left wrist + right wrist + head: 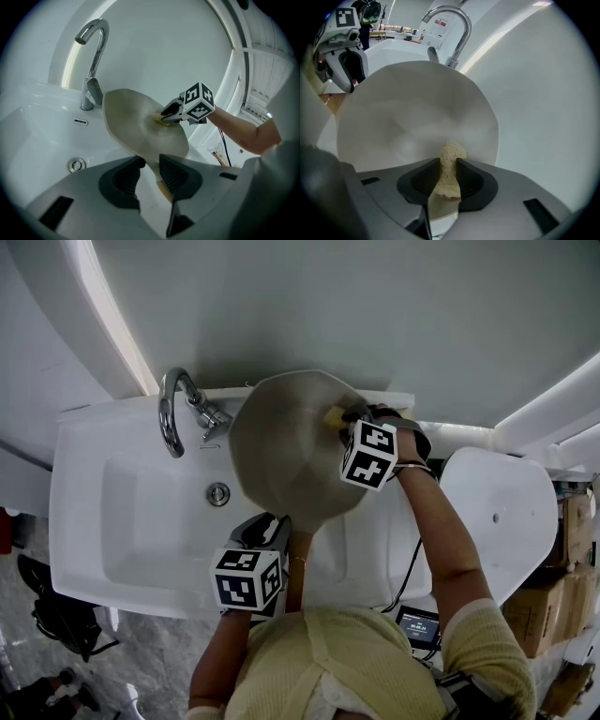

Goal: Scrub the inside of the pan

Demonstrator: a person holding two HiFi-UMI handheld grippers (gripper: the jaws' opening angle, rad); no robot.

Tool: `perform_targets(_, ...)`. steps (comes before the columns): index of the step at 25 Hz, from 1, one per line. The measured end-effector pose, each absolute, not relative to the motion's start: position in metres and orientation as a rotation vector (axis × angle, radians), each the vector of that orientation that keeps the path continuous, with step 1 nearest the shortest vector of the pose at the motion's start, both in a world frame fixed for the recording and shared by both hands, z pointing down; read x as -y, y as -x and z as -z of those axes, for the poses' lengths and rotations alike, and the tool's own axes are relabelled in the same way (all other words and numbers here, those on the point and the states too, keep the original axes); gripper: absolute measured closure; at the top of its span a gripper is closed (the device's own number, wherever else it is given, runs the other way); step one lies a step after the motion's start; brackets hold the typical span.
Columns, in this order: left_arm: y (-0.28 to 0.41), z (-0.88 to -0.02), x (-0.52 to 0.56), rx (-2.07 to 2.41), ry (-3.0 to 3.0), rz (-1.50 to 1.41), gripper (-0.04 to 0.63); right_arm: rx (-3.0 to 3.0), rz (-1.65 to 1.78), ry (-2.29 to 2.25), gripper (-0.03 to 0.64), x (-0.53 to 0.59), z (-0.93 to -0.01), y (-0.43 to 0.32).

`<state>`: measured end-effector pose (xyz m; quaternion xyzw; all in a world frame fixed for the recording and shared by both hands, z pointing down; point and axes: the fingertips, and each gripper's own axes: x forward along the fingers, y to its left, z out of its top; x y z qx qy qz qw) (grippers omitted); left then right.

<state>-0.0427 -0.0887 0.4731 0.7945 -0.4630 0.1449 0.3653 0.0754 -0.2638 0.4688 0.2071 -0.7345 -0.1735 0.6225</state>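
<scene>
The scrubbing step is in hand. Far to the left of both tools stands the faucet [169, 409], at the back edge of the white sink [84, 521]. The drain [217, 493] lies in the basin just beyond the left hand-held gripper [150, 165].

That gripper's jaws are closed on the handle [153, 172] of the pan [286, 451], and the grip looks firm enough to carry it. The pan is lifted clear over the basin, out ahead of these jaws. It is tilted, with its pale inside turned up and toward the other tool.

To the right, the right hand-held gripper [448, 163] reaches in over the pan's far rim, angled downward. Its jaws pinch a yellowish sponge [451, 152] by the middle. The sponge's free end pokes out past the fingertips and lies against, or very close to, the inner wall near the rim. No view makes clear whether it is actually pressing there.

The next move, as I judge it, is to bear the sponge down on the inner surface and sweep it across, from the rim toward the middle and round the wall. The left gripper needs to brace the handle so the pan does not twist or dip under the push. The sponge end is soft and may fold over, so the pressure should be moderate and the pinch tight.
</scene>
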Motion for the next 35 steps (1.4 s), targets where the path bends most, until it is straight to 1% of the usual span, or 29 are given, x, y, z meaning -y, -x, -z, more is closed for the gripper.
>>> perform_targets(15,0.043,-0.473,0.088,1.196,-2.049,-0.384,0.422,1.647,0.317,-0.378,0.497,0.24,-0.486,-0.079)
perform_targets(35,0.044,-0.472,0.088,1.196,-2.057,-0.393,0.422,1.589,0.153,-0.13,0.497,0.186,-0.512,-0.077)
